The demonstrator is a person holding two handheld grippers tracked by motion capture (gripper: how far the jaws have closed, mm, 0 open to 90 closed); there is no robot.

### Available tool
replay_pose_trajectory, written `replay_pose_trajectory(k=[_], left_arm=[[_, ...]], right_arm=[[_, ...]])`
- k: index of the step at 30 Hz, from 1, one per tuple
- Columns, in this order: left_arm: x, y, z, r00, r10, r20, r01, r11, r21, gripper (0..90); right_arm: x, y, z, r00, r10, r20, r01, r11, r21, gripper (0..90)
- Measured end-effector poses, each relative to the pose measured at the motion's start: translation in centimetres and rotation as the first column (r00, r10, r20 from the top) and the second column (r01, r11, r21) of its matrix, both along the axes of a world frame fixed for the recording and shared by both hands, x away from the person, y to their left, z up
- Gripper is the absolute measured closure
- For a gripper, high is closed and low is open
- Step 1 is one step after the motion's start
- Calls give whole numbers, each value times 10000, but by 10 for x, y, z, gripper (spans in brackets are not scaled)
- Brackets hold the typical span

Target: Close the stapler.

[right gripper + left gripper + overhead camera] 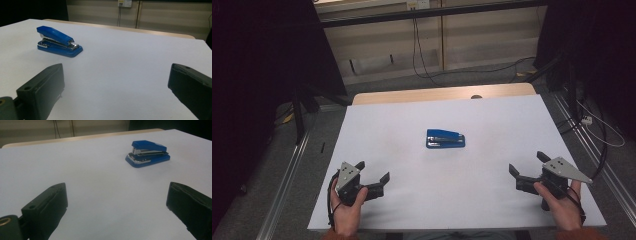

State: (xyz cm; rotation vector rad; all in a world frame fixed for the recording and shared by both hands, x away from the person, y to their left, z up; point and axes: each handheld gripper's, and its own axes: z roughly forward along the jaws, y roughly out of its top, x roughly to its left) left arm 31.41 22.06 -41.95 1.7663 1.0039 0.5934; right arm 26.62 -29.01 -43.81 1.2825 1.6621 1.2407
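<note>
Stapler sits mid-table, well apart from both hands. Left gripper and right gripper gape wide, holding nothing; whichever reaches should come in low and square across its narrow sides.

I see one blue stapler lying near the middle of the white surface, a little toward the far side. It sits flat on its base, right way up, with its long side running across the surface from left to right. The body is blue plastic, top arm and base alike, with a bright metal magazine showing between them. The arm is down, not swung open, though it slopes up from the hinge, leaving a narrow gap at the stapling end. In my left gripper view the stapler lies ahead and to the right; in my right gripper view it lies ahead and to the left. Nothing touches it.
</note>
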Motion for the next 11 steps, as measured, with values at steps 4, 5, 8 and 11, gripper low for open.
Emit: replay_pose_trajectory(k=[4, 5, 8, 11], left_arm=[[0, -1, 1, 9998, -170, 48, 170, 9998, -41, 38], [1, 0, 1, 9998, -213, -27, 213, 9998, -7, 38], [2, -1, 1, 9995, -295, -86, 296, 9996, 21, 38], [2, -3, 1, 9994, -332, -112, 333, 9994, 93, 38]], right_arm=[[3, 3, -1, 10000, 64, 73, -63, 9999, -137, 4], [3, 3, -1, 9999, 77, 116, -75, 9999, -128, 4], [4, 3, -1, 10000, -57, 76, 58, 9998, -168, 4], [6, 2, -2, 9999, -93, 57, 94, 9998, -168, 5]])
